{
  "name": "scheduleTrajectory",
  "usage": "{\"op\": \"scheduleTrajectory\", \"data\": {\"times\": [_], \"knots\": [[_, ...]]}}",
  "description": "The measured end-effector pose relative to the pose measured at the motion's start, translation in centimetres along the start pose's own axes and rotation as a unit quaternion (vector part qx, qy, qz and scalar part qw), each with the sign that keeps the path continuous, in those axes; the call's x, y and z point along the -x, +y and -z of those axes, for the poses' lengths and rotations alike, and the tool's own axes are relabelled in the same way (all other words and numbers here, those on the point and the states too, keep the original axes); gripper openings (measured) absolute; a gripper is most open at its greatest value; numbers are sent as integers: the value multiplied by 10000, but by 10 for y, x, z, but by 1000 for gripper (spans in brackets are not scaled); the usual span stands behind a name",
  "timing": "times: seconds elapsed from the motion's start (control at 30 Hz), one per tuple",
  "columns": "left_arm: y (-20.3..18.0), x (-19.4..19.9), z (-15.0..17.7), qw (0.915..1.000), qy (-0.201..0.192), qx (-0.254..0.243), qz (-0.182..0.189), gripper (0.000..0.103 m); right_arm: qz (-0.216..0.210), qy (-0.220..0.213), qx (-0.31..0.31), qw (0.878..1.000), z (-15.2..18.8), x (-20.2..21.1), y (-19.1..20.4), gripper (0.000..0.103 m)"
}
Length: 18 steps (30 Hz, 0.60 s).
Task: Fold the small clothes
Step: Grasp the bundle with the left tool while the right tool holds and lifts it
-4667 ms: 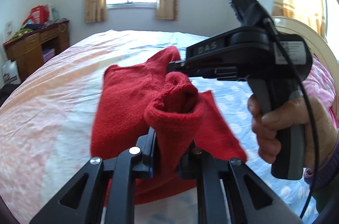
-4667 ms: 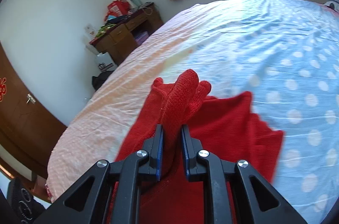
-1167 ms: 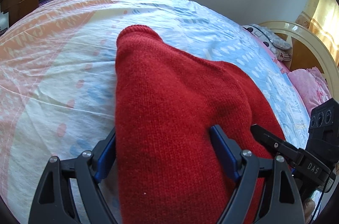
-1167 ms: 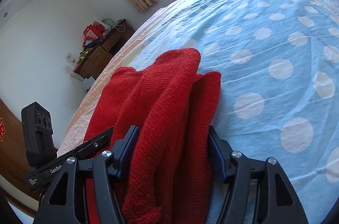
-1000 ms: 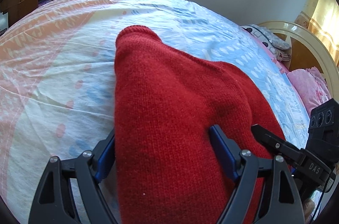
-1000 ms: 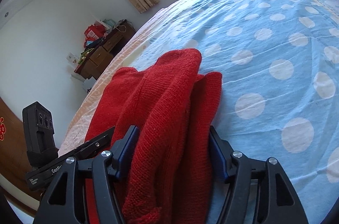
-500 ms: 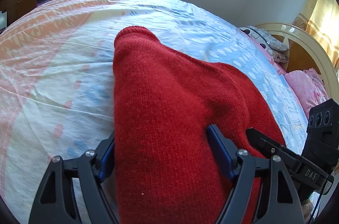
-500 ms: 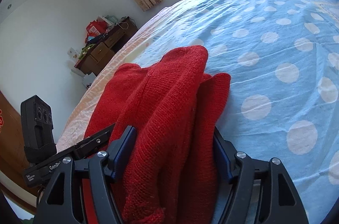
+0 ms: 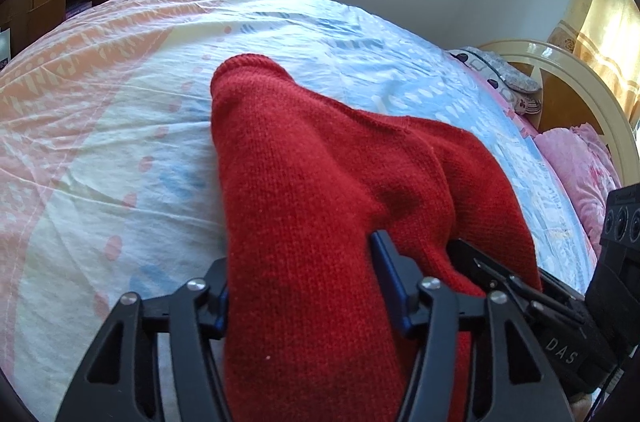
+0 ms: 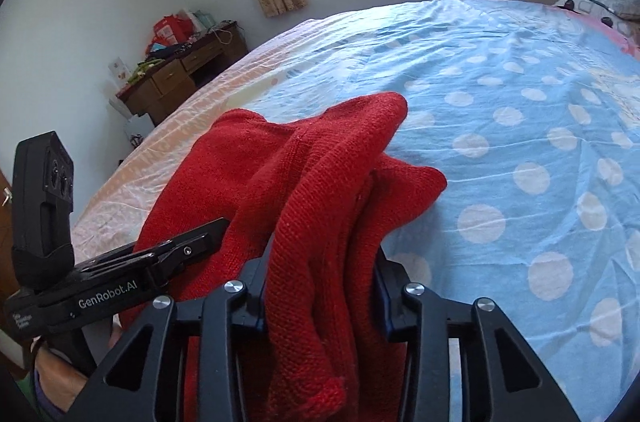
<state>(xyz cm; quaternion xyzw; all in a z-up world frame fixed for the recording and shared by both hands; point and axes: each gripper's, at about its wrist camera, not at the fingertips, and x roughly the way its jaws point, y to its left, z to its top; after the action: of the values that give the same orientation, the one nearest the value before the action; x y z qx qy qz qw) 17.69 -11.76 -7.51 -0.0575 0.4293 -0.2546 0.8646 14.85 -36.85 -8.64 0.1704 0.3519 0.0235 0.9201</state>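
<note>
Because the fold needs both near corners gripped together, the left tongs [image 9: 304, 286] and right tongs [image 10: 320, 288] have just been closing on the red sweater [image 9: 320, 182], which lies bunched between each pair and stretches ahead of them over the bed [image 10: 520, 110].

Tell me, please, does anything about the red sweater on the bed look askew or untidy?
Yes: the red sweater is bunched in uneven ridges between both grippers, left gripper and right gripper, rather than lying flat on the bed sheet.
</note>
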Motion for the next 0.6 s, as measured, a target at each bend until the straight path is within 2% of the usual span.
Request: {"op": "scheduleTrajectory", "data": {"times": [0.1, 0.2, 0.37, 0.5, 0.6], "knots": [[3, 15, 2, 9999, 124, 92, -9, 48, -59, -7, -259, 9996, 2, 16, 8, 35], [2, 32, 11, 9996, 234, 12, -130, 44, -453, -18, -554, 9974, 11, 37, 17, 34], [2, 68, 35, 9985, 435, -85, -312, 44, -774, 132, -729, 9942, 37, 66, 43, 34], [12, 105, 62, 9977, 597, -70, -317, 44, -1378, 346, -1229, 9822, 71, 83, 48, 34], [19, 112, 81, 9963, 750, -58, -411, 46, -1510, 526, -1440, 9766, 96, 83, 49, 34]]}}
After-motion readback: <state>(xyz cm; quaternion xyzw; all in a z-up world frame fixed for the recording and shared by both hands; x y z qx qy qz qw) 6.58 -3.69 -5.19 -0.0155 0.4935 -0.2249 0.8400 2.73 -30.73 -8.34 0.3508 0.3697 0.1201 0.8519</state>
